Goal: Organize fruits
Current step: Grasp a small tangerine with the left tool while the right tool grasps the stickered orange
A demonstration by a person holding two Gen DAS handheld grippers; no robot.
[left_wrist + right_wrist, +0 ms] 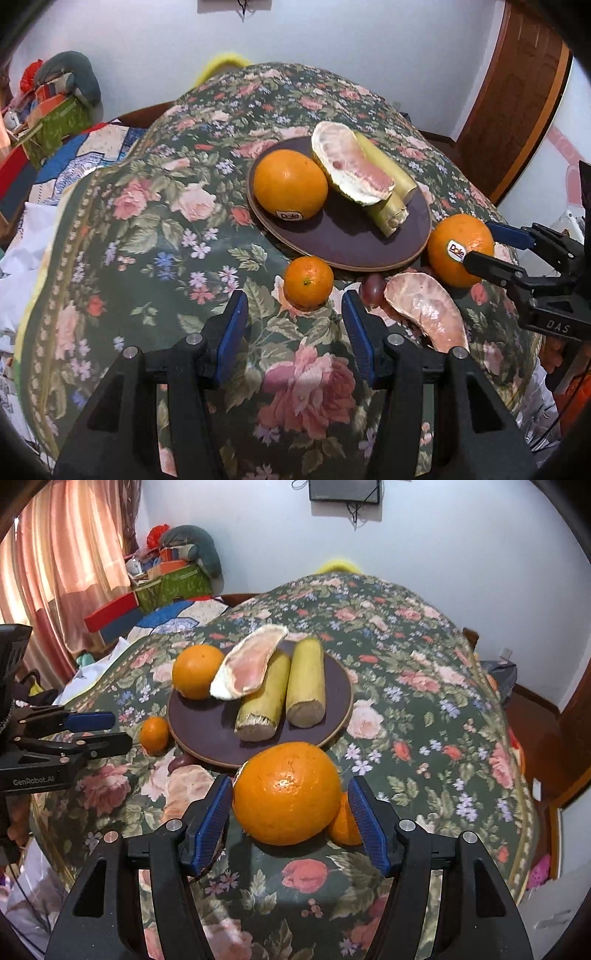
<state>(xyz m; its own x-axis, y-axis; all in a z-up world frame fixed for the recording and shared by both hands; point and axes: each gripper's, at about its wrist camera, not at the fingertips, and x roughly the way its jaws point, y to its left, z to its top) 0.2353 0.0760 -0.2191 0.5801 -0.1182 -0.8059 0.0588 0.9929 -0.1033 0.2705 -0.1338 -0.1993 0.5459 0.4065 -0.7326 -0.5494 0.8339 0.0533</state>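
Note:
A dark round plate [343,243] [207,727] on the floral cloth holds an orange [290,183] [197,671], a pomelo piece [354,166] [251,662] and two sugarcane chunks [306,685]. My left gripper [295,321] [107,731] is open, just short of a small tangerine [308,282] [154,734] by the plate's near edge. My right gripper [291,812] [480,243] is open, its jaws on either side of a large orange [287,792] [460,249] that rests on the cloth. A second tangerine [343,825] sits behind that orange. Another pomelo piece [428,312] and a grape [373,290] lie beside the plate.
The table drops away at its rounded edges. A green box and clutter [173,583] stand at the back left by the pink curtain [62,565]. A wooden door [517,96] is at the right.

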